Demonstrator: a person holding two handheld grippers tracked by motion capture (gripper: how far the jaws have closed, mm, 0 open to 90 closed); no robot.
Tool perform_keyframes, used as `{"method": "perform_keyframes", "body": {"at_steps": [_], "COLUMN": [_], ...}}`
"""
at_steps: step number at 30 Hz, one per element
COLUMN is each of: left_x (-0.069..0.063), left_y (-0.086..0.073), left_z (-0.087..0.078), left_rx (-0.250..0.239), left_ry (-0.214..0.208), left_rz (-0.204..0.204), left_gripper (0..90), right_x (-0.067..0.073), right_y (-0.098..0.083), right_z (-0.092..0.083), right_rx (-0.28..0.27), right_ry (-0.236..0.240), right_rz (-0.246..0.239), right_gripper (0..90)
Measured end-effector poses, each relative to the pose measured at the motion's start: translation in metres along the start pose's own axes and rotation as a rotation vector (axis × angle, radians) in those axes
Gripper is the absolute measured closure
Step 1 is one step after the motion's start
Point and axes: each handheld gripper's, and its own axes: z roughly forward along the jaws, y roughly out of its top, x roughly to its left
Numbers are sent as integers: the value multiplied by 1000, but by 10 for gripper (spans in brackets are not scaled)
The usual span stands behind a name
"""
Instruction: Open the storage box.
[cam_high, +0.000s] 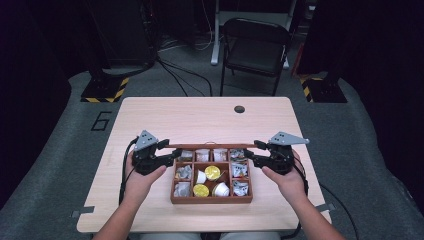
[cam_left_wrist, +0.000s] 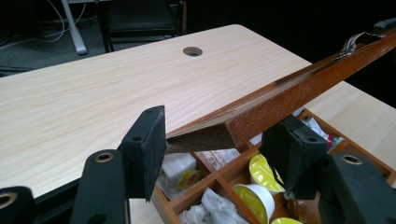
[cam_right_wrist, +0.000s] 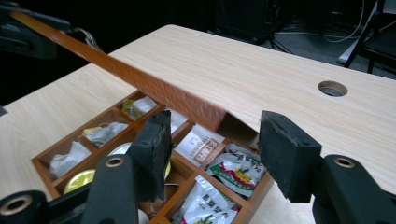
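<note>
Between both grippers (cam_high: 172, 152) (cam_high: 250, 152) hangs the lid (cam_high: 212, 146).

A light wood-grain table (cam_high: 200, 117) is standing on grey carpet, with a round cable hole (cam_high: 239, 109) near its far edge. A brown wooden compartment box (cam_high: 211, 199) is resting directly on the near half of the top, its cells holding small capsules and sachets. The remaining surface is lying bare.
</note>
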Motion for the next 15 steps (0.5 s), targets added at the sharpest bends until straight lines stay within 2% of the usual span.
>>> {"method": "perform_keyframes", "body": {"at_steps": [5, 9, 15], "left_x": [3, 5, 12], "left_y": [3, 3, 1], "left_z": [6, 11, 22], "left_rx": [2, 12, -6], "left_ry": [9, 15, 19], "left_rz": [-5, -2, -29], "left_gripper": [403, 395, 375], "right_x": [-5, -10, -13], "right_y": [3, 9, 14], "right_z": [9, 15, 19], "right_rx": [26, 21, 3], "right_ry": [-20, -25, -24], "right_rz": [-23, -19, -15], "right_gripper": [452, 458, 460]}}
